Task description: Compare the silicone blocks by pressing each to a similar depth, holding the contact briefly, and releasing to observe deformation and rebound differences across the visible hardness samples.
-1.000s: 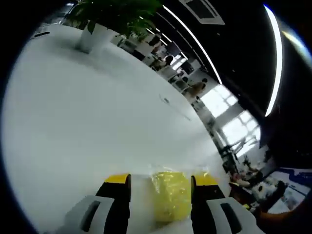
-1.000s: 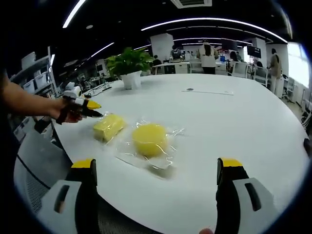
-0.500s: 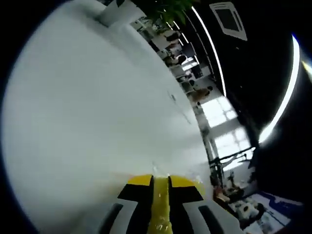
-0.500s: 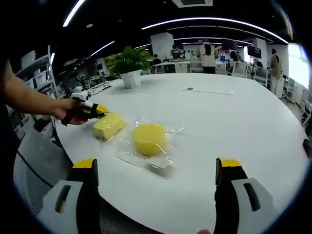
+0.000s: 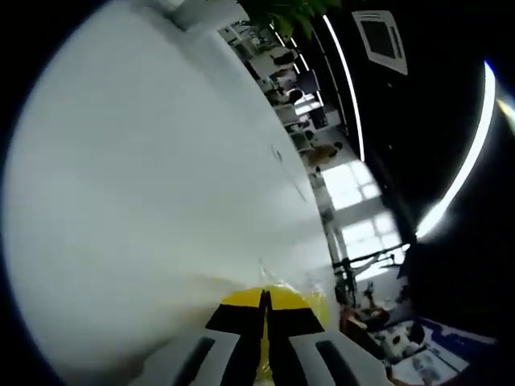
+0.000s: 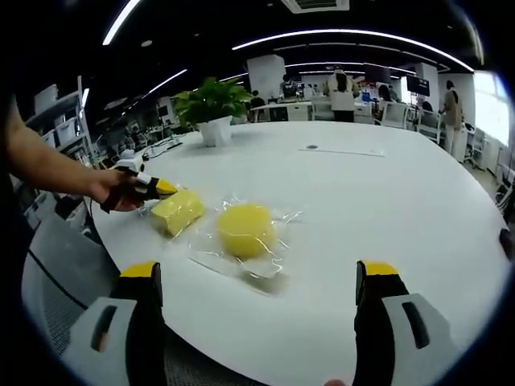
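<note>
Contact is established at the left gripper (image 6: 158,188), which we hold against the near end of the rectangular yellow block (image 6: 179,211) at the left edge of the white desk (image 6: 386,201). In the left gripper view the left gripper's jaws are nearly together, with a thin strip of yellow showing between their yellow-tipped ends and the block's yellow bulk just past them; we judge the jaws to be pinching the block's edge, though the depth of the pinch cannot be read. The block lies directly ahead of these jaws, its long axis running roughly in line with them and away from our hand (image 6: 113,190), so a release means opening and drawing straight back. The second sample, a round yellow puck (image 6: 246,229), sits just beside the block toward the desk centre, inside a clear, crinkled plastic wrapper (image 6: 278,221) that spreads flat around it. The right gripper (image 6: 261,322) hangs wide open and empty over the near desk edge, with the puck ahead between its jaws but well apart from them, so it is the nearer tool for that sample. Both samples look matte, soft-edged and uniformly coloured, and the block also appears wrapped in film. A potted plant (image 6: 211,104) stands farther back.
</note>
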